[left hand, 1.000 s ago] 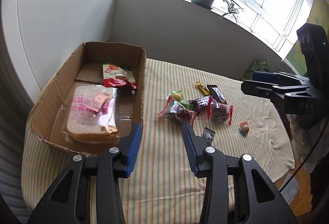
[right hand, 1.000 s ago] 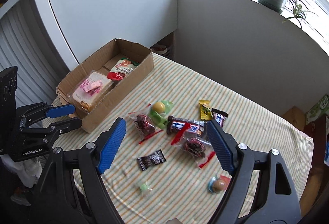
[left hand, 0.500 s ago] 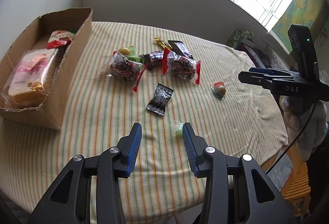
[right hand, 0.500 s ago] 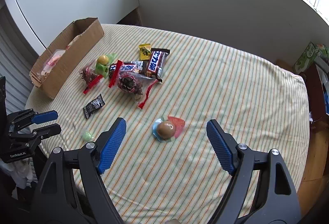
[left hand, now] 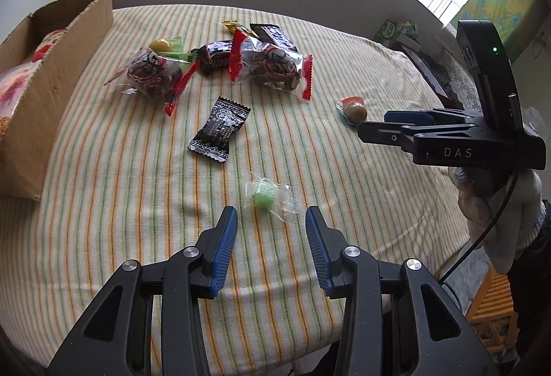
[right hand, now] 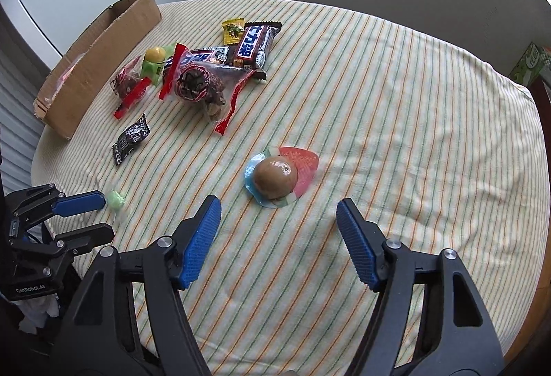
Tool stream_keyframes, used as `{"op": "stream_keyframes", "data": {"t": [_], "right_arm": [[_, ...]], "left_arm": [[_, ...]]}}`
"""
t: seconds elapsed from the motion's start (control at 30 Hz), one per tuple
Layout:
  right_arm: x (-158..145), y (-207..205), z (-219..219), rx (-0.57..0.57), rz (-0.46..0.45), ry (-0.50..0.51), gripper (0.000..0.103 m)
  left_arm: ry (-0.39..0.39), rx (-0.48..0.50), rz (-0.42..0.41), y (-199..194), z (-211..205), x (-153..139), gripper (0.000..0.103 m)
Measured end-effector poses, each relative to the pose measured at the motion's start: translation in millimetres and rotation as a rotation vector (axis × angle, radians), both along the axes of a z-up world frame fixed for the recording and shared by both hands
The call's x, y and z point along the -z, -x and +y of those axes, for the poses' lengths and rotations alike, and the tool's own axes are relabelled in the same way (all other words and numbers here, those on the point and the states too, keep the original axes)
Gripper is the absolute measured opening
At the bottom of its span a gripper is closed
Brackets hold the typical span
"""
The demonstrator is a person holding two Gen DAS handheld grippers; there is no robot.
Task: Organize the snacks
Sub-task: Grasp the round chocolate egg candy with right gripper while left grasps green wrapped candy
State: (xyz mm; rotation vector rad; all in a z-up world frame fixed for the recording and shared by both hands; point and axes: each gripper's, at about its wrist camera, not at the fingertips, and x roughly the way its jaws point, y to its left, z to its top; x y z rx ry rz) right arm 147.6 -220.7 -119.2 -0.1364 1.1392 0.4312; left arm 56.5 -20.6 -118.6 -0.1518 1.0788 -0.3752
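Snacks lie scattered on a striped tablecloth [right hand: 396,93]. My left gripper [left hand: 271,215] stands open just short of a small green candy in clear wrap [left hand: 266,197], with nothing between its pads. In the right wrist view the same gripper [right hand: 93,215] shows at the left beside the green candy [right hand: 116,199]. My right gripper [right hand: 278,209] hovers near a brown egg-shaped snack on a red and blue wrapper [right hand: 275,176]; its jaws are closing, and nothing is between them. A black sachet [left hand: 220,130] lies beyond the candy.
A cardboard box [left hand: 51,65] holding bread and a packet sits at the left edge. A pile of red-edged bags [left hand: 272,64], chocolate bars [right hand: 253,45] and a yellow packet [right hand: 233,29] lies mid-table. A person's sleeve [left hand: 499,203] is at the right.
Both grippers have swung away from the box and dropped toward the table; the left has closed in on the green candy, the right on the egg-shaped snack. The right jaws have narrowed.
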Motion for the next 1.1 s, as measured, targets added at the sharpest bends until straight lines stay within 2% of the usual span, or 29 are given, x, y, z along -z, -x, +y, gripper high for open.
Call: {"op": "stream_keyframes", "data": {"t": [0.27, 0.33, 0.4, 0.57, 0.63, 0.7, 0.97, 1.1], "right_arm": [[9, -11, 9, 0.004, 0.007, -0.006, 0.068], [9, -13, 12, 0.003, 0.005, -0.006, 0.067], [10, -16, 17, 0.001, -0.002, 0.013, 0.061], [10, -20, 23, -0.002, -0.007, 0.037, 0.060], [10, -21, 25, -0.003, -0.017, 0.053, 0.052], [9, -22, 25, 0.000, -0.023, 0.066, 0.048], [7, -18, 25, -0.014, -0.033, 0.067, 0.040], [7, -14, 24, -0.022, -0.034, 0.077, 0.041]], "left_arm": [[-0.016, 0.016, -0.010, -9, -9, 2, 0.039], [-0.029, 0.021, -0.018, -10, -13, 2, 0.036], [-0.049, 0.027, -0.026, -10, -16, 3, 0.028], [-0.079, 0.030, -0.041, -11, -19, 4, 0.024], [-0.095, 0.036, -0.054, -11, -21, 5, 0.023], [-0.106, 0.040, -0.065, -11, -23, 6, 0.022], [-0.100, 0.033, -0.082, -10, -21, 5, 0.018], [-0.097, 0.032, -0.084, -10, -20, 6, 0.018]]}}
